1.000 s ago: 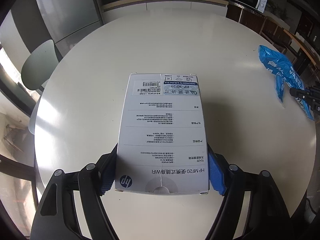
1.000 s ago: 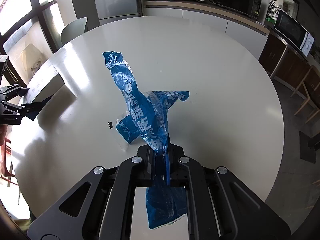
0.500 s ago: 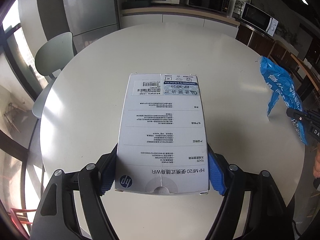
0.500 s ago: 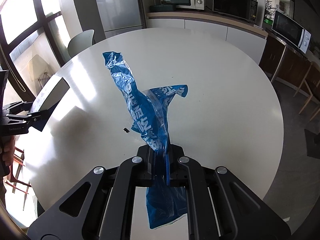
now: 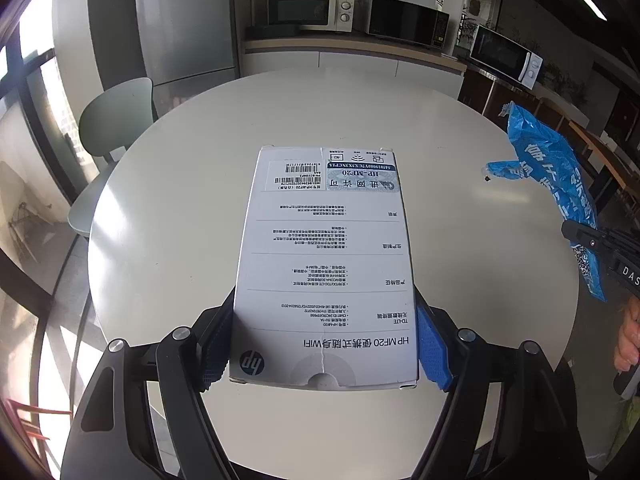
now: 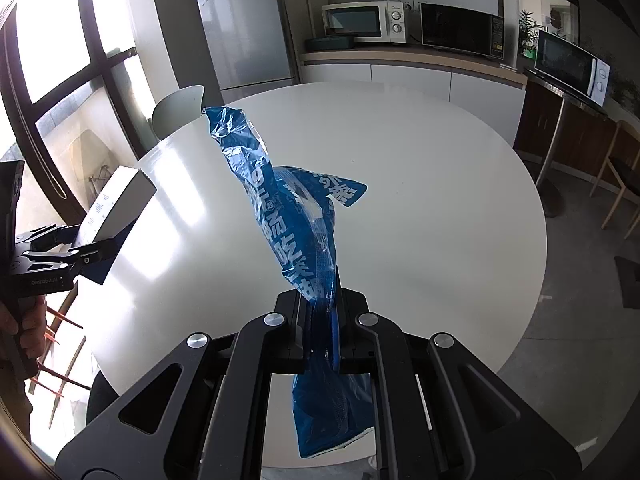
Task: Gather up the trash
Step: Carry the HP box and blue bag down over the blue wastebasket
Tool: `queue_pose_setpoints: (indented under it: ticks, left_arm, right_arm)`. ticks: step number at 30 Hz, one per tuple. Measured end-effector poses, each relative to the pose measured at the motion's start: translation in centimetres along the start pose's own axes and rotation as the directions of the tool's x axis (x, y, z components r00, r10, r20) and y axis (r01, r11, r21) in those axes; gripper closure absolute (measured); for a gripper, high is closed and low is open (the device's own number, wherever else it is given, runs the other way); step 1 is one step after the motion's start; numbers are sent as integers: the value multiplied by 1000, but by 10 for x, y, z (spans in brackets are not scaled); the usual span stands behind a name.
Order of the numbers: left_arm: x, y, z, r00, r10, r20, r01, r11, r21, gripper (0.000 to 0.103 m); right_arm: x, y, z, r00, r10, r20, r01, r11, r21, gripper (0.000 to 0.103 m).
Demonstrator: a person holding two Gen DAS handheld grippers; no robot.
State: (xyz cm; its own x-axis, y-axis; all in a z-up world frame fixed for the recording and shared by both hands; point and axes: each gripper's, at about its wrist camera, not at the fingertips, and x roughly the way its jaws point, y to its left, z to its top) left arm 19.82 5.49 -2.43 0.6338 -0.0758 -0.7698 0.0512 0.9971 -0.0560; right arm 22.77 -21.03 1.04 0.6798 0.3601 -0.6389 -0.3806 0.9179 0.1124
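- Two grippers are seen above a round white table [image 5: 168, 216], each with something clamped in it.
- The left gripper [image 5: 324, 344] is spread wide, and a white box [image 5: 324, 256] is held flat between its blue pads [image 5: 432, 348], which are pressed against the box's two long sides near its printed HP end.
- The box is carried clear of the table, its far end pointed across the table toward the counter.
- The right gripper [image 6: 322, 328] is closed almost fully, with a blue wrapper [image 6: 288, 216] pinched between its fingers.
- The wrapper is held upright and crumpled above the table; its upper part is twisted up and away from the fingers, and its lower end hangs down behind them.
- In the right wrist view, the left gripper is seen at the table's left edge, with the box tilted upward from it and a hand [image 6: 24, 332] wrapped around its handle.
- In the left wrist view, the right gripper [image 5: 600, 244] is seen at the table's right edge with the wrapper rising from it, and part of a hand [image 5: 628, 336] is seen below it.
- A small dark speck [image 5: 487, 179] is seen on the table beside the wrapper.
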Motion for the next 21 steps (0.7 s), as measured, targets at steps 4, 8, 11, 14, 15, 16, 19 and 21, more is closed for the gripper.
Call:
queue_pose_setpoints:
  ticks: [4, 8, 11, 14, 15, 16, 19, 21]
  left_arm:
    - [-11, -6, -9, 1000, 3, 24, -3, 1000, -5, 28]
    - [-18, -6, -16, 999, -6, 38, 7, 1000, -19, 28]
    - [-23, -9, -22, 999, 2, 53, -1, 1000, -19, 28]
    - [-25, -9, -26, 998, 0, 61, 1, 1000, -26, 28]
    - [-27, -8, -27, 998, -1, 65, 3, 999, -32, 28]
    - [-28, -8, -29, 998, 0, 69, 2, 999, -34, 28]
    - [-34, -12, -34, 997, 3, 82, 0, 999, -40, 28]
    - [-36, -14, -39, 996, 3, 87, 0, 999, -38, 28]
  right_arm:
    - [-19, 3, -5, 999, 8, 35, -9, 1000, 0, 97]
    - [-33, 6, -12, 998, 21, 58, -21, 1000, 5, 97]
    - [-41, 6, -19, 998, 19, 68, -19, 1000, 2, 97]
    - [-47, 6, -24, 997, 18, 75, -18, 1000, 4, 97]
    - [-50, 6, -26, 997, 17, 77, -17, 1000, 6, 97]
    - [-52, 5, -28, 997, 16, 81, -17, 1000, 8, 97]
    - [-63, 9, -36, 994, -14, 106, 16, 1000, -15, 97]
    - [-72, 12, -42, 993, -7, 117, 10, 1000, -25, 97]
